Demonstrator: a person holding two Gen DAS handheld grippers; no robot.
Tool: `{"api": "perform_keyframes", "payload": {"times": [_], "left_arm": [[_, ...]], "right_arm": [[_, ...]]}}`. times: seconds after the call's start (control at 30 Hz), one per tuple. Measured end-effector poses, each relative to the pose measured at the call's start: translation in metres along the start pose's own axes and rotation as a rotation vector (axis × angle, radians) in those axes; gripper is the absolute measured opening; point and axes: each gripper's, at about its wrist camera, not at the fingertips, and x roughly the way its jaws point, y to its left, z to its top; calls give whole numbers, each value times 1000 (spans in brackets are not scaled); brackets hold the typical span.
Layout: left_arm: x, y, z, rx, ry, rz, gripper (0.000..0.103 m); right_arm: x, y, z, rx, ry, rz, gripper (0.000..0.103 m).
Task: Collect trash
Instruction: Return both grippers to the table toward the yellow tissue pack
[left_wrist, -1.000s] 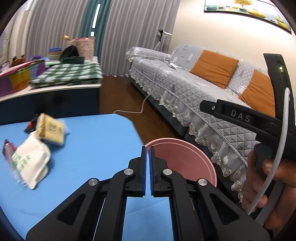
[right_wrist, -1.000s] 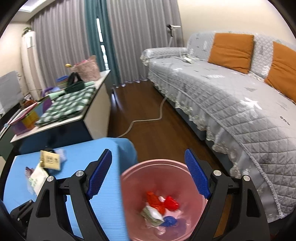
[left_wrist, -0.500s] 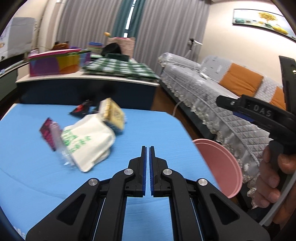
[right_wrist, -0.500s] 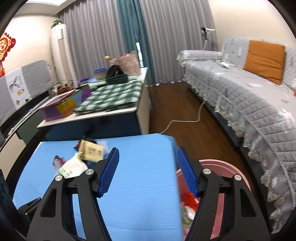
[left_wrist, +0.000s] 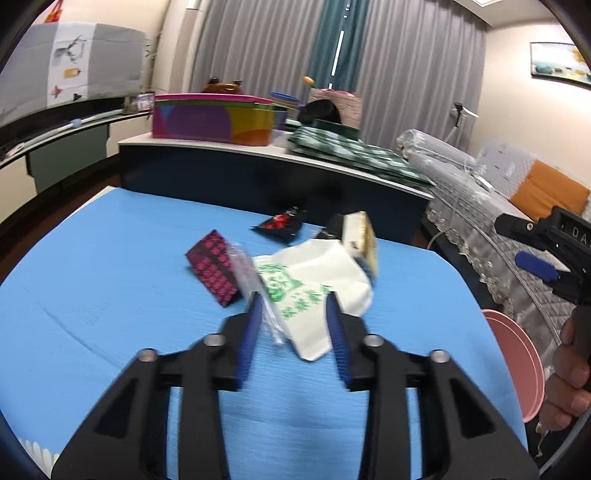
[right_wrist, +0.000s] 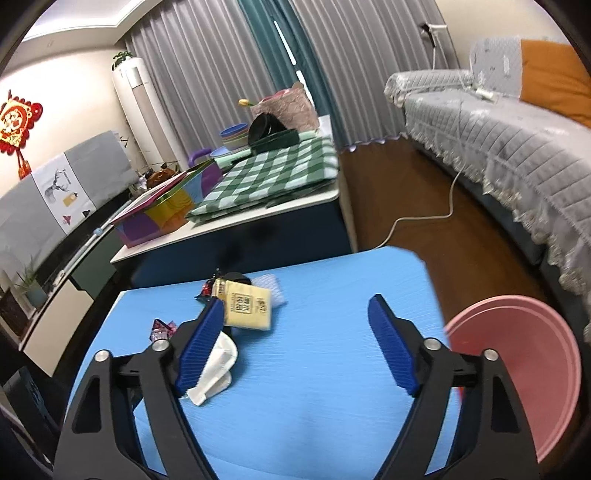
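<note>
Hovering over the blue table (left_wrist: 110, 266), left gripper (left_wrist: 293, 319) fingers opening, white bag (left_wrist: 314, 291) just ahead between the tips, untouched; pink wrapper (left_wrist: 214, 273) left of it. Seen from the right wrist: right gripper (right_wrist: 295, 332) fingers opening, spread wide, empty; yellow packet (right_wrist: 247, 310) by the left fingertip, pink bin (right_wrist: 517, 369) at right.

Trash lies clustered toward the far side of the blue counter (left_wrist: 92, 266). White bag with green print (left_wrist: 314, 295), crumpled, lying flat, nearest. Clear plastic wrapper (left_wrist: 255, 284) at its left edge, touching. Pink-and-black patterned packet (left_wrist: 214, 273) just beside the wrapper, propped at a tilt. Yellowish carton (right_wrist: 246, 309) rests tilted on the bag's far end. Black packet with red print (left_wrist: 280, 225) farther back, apart from the rest; view blurred, possibly another small dark item behind the carton. Pink bin (right_wrist: 517, 369) stands beside the counter's right edge.
</note>
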Motion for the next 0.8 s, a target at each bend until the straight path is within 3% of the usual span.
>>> {"api": "perform_keyframes", "payload": {"times": [0.23, 0.67, 0.8], "left_arm": [[15, 15, 4, -33, 45, 18, 36], [43, 22, 8, -54, 131, -33, 36], [50, 23, 7, -46, 144, -50, 16]], "right_arm": [[32, 16, -10, -15, 45, 48, 88], [98, 20, -23, 70, 145, 125, 98], [119, 16, -21, 106, 173, 147, 98]]}}
